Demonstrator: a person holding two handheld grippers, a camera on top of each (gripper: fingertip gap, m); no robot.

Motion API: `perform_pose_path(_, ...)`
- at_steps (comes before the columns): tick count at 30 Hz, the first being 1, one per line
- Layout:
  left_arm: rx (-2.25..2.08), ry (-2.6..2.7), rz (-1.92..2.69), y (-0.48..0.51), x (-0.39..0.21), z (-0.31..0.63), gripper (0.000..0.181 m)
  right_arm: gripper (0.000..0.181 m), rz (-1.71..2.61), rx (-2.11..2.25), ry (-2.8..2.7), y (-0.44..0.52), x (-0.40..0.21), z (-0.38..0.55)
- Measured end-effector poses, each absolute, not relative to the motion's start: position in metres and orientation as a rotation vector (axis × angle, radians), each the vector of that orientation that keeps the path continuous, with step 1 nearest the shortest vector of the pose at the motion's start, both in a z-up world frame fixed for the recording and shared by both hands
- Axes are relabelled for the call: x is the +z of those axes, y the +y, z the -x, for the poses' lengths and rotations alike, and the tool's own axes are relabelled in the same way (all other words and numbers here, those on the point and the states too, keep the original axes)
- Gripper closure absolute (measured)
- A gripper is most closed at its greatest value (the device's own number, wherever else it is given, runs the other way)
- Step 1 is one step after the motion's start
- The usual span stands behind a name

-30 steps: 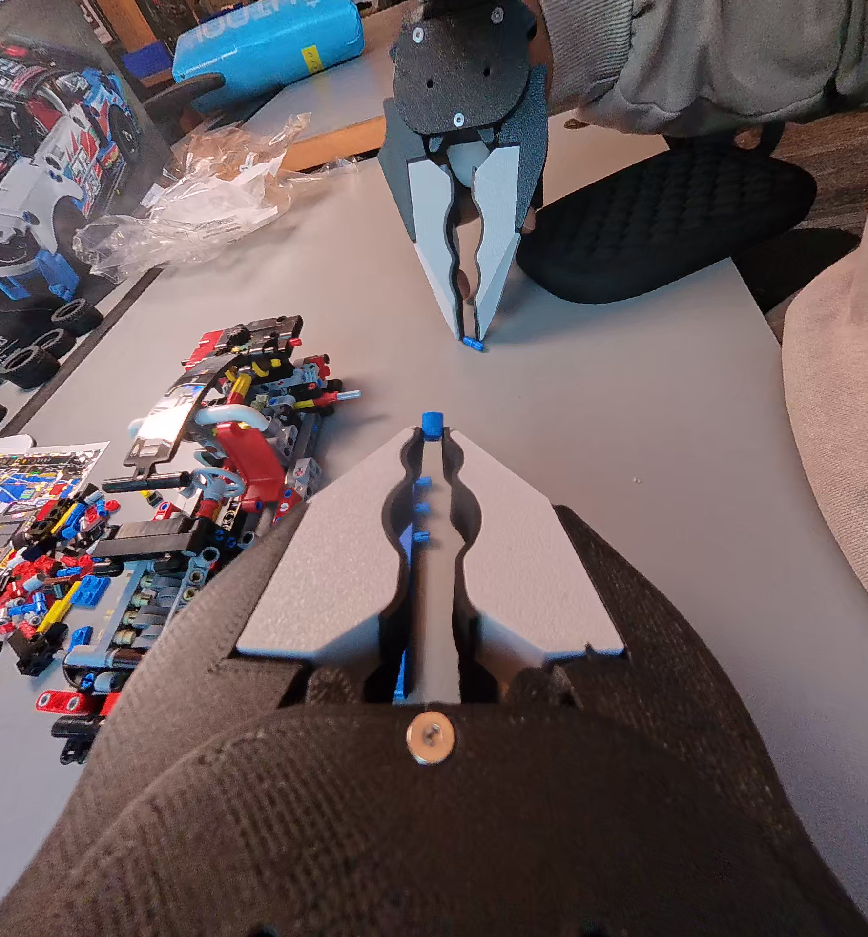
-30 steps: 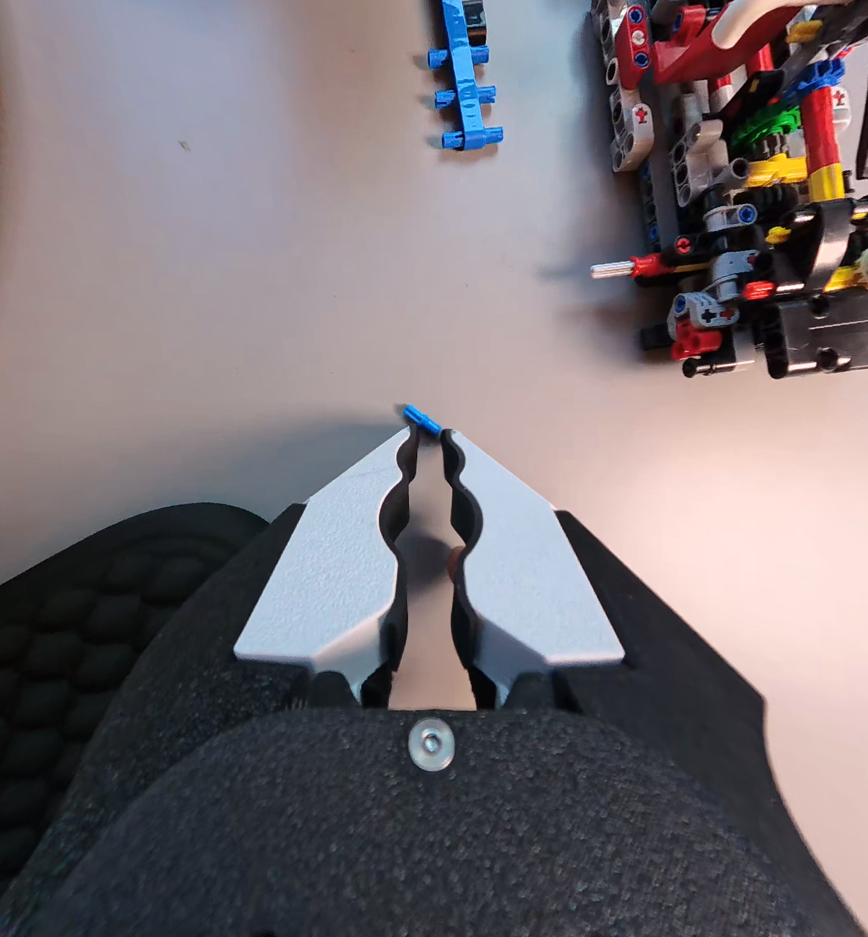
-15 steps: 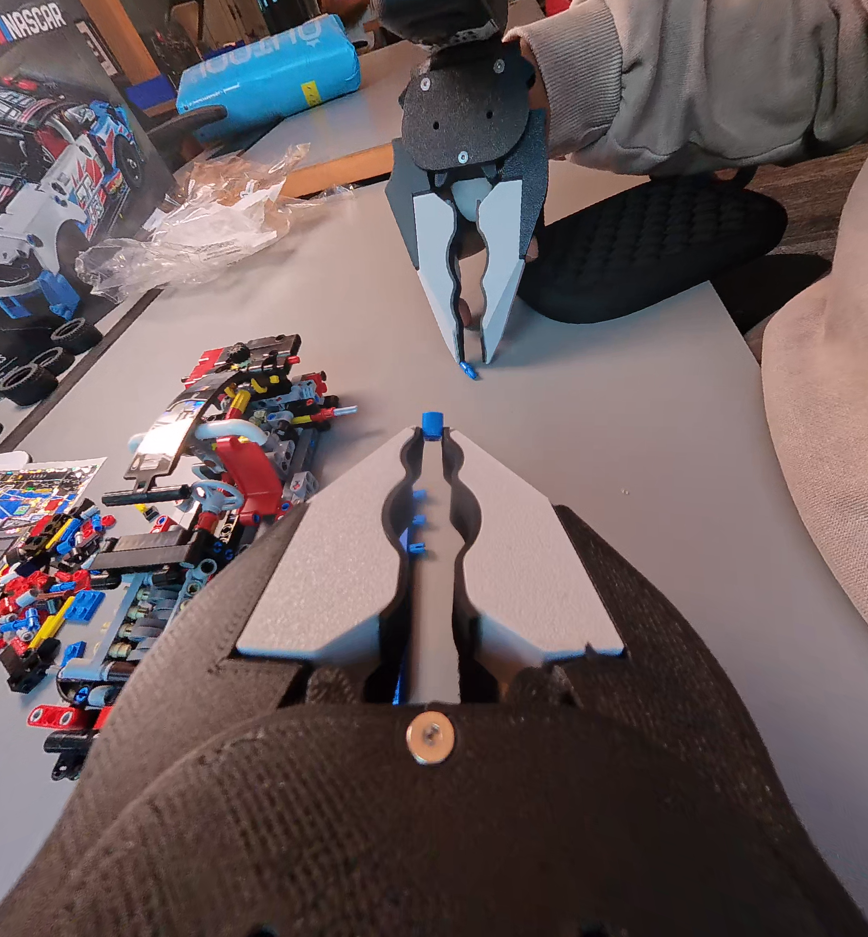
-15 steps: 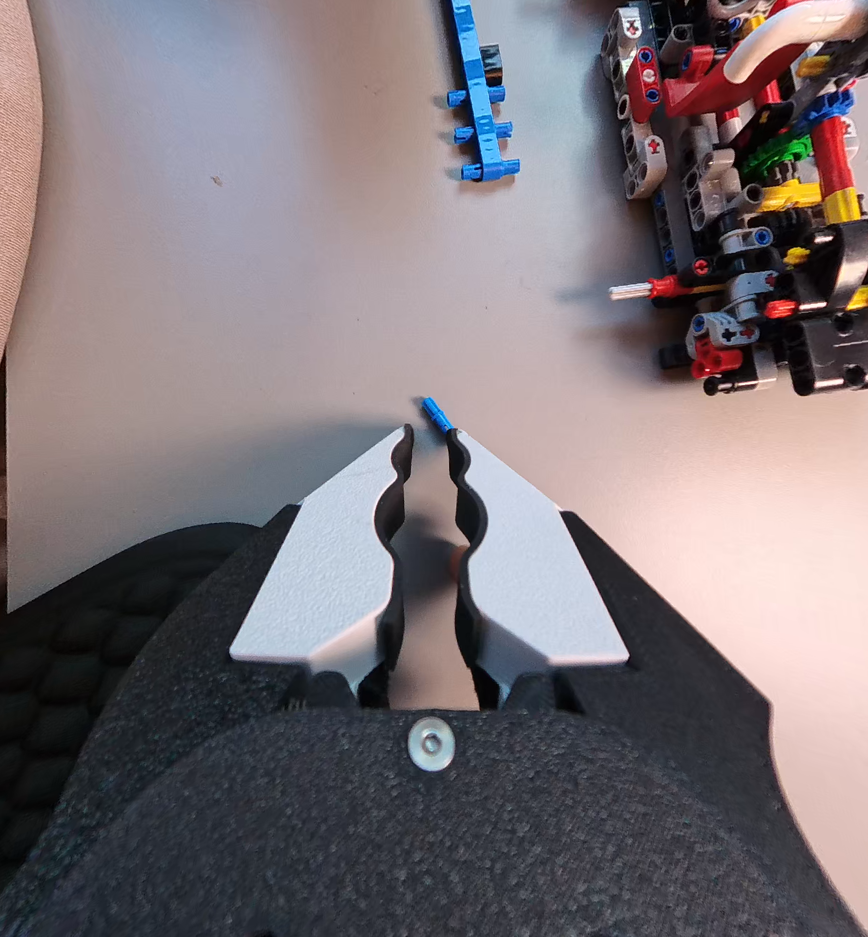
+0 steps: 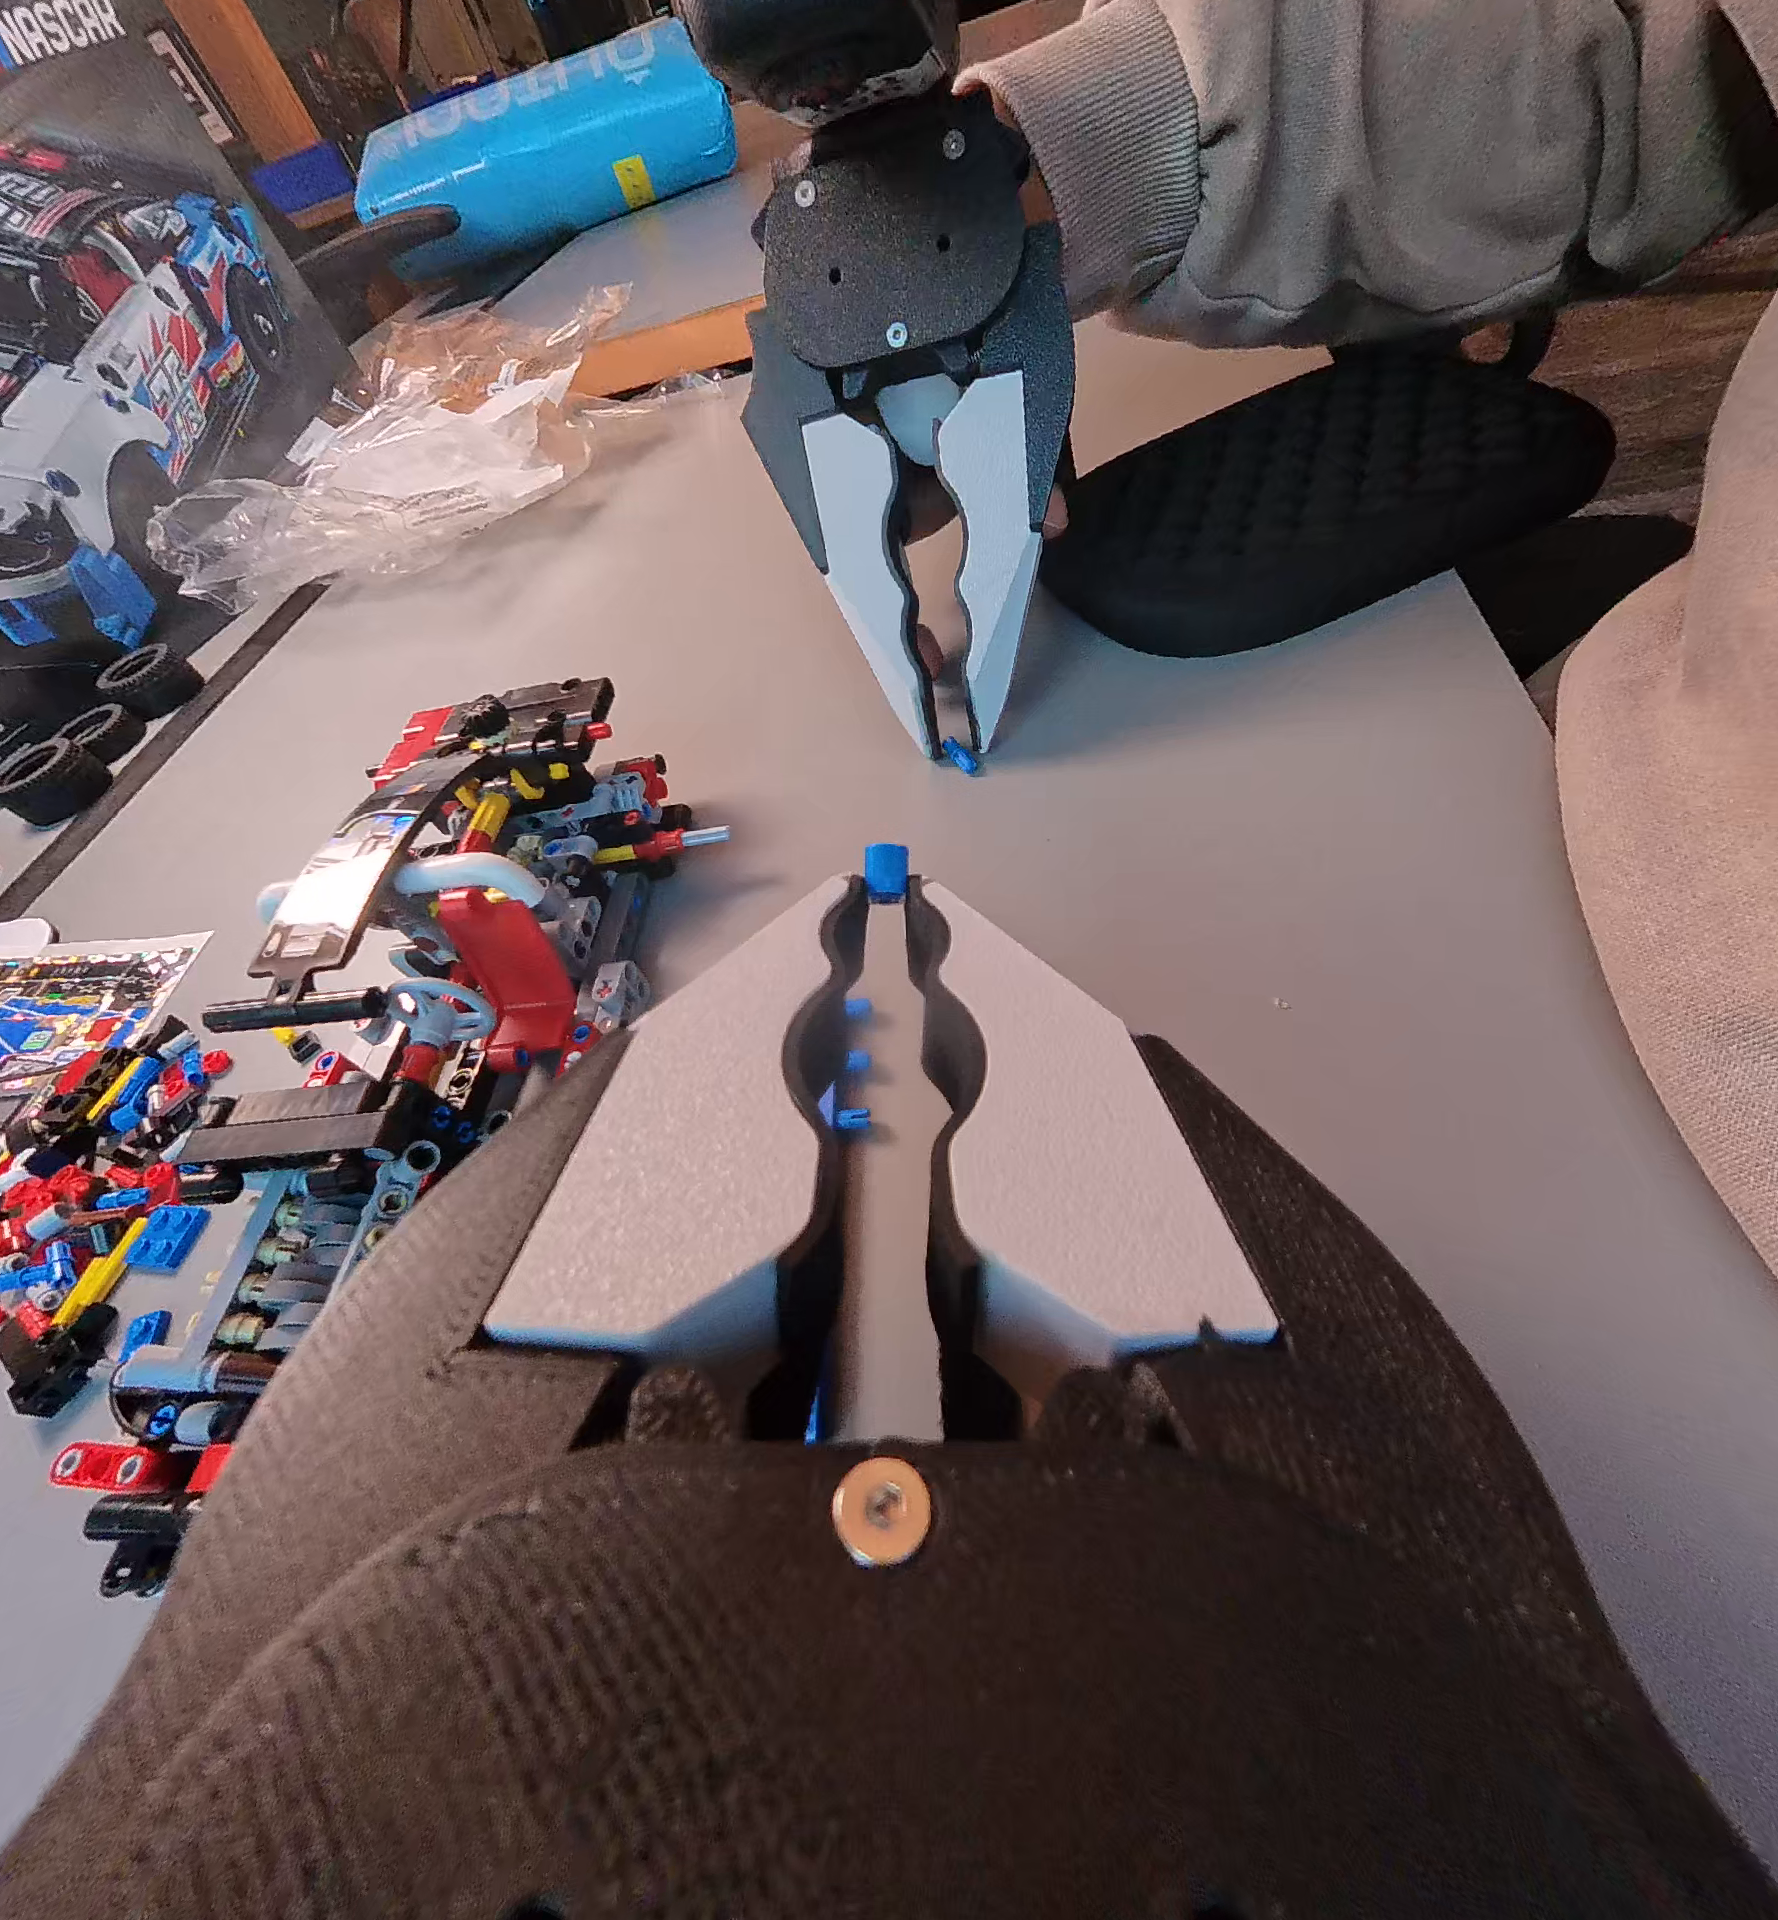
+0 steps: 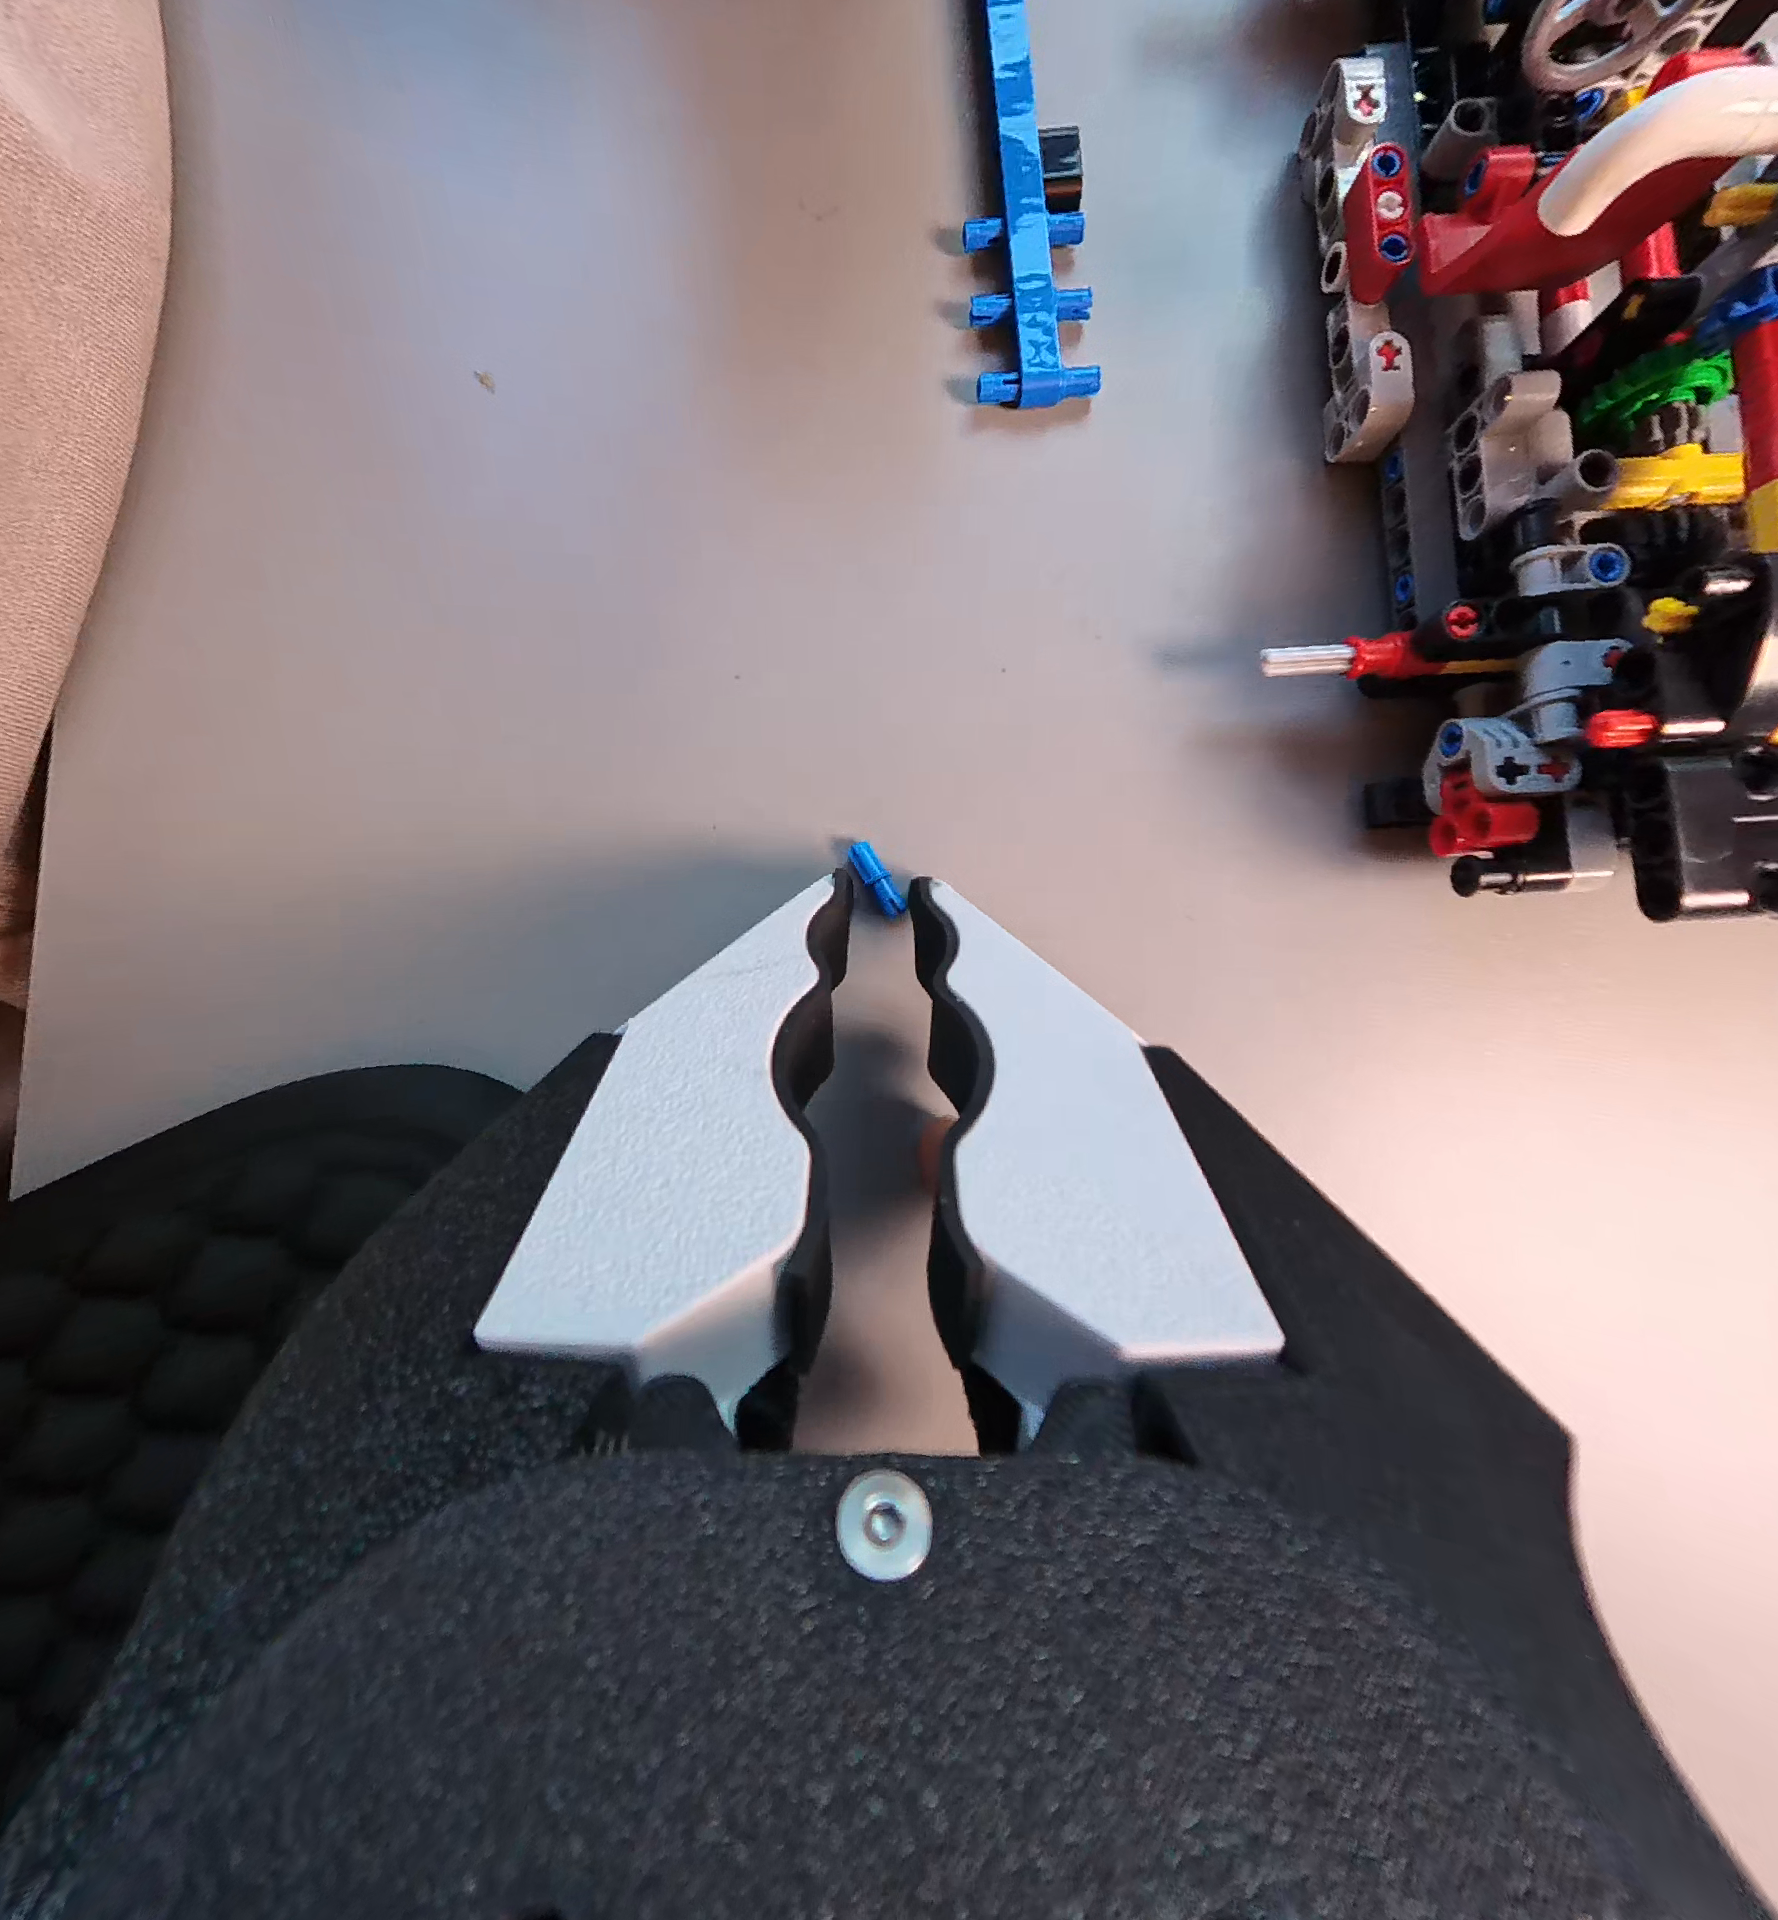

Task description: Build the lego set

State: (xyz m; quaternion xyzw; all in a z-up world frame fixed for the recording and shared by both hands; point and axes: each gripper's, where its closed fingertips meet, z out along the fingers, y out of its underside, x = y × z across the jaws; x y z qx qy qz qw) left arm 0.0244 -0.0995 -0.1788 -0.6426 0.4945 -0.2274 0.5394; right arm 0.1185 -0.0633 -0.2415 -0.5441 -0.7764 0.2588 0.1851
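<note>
Where the right gripper (image 6: 877,896) points down at the grey table (image 6: 552,623), a small blue pin (image 6: 876,879) lies flat on the surface just at its fingertips; the jaws stand slightly spread, one on each side of the pin, not yet closed on it; from the left wrist view the same gripper (image 5: 956,746) stands steeply tilted, held by a hand in a grey sleeve (image 5: 1332,156). The left gripper (image 5: 886,881) has its jaws pressed on a blue beam (image 5: 885,869) with side pins, held lengthwise along the fingers and raised off the table. To one side sits the half-built car (image 5: 469,935); loose pieces (image 5: 64,1247) and a sticker sheet (image 5: 33,997) lie beyond it. The box (image 5: 64,364) bears a racing brand's printed logo and a picture of a car; clear plastic bags (image 5: 397,457) lie beside it; a bright blue package (image 5: 552,156) carries white lettering.
</note>
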Motion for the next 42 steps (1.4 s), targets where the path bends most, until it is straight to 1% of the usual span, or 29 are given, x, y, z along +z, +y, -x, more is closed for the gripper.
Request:
perform_pose_path(3,-0.549,1.164,1.522,-0.099,-0.176,-0.024,0.176,0.178,1.52,0.742,-2.176,-0.067,-0.242,-0.116)
perform_pose_path(7,-0.592,1.158,1.523,-0.102,-0.175,-0.026,0.176,0.179,1.519,0.749,-2.063,-0.068,-0.234,-0.103)
perform_pose_path(11,-0.691,1.14,1.597,-0.104,-0.18,-0.029,0.176,0.18,1.344,0.74,-1.978,-0.082,-0.198,-0.067)
perform_pose_path(15,-0.875,1.068,1.734,-0.105,-0.187,-0.029,0.176,0.179,1.178,0.631,-2.067,-0.096,-0.184,-0.037)
perform_pose_path(18,-0.941,1.03,1.798,-0.105,-0.192,-0.027,0.176,0.179,1.113,0.598,-2.118,-0.098,-0.184,-0.024)
perform_pose_path(34,-0.927,1.063,1.858,-0.107,-0.203,-0.028,0.176,0.179,1.04,0.495,-2.268,-0.104,-0.194,-0.02)
perform_pose_path(42,-1.075,0.969,1.978,-0.11,-0.209,-0.029,0.176,0.179,0.897,0.261,-2.358,-0.103,-0.2,-0.02)
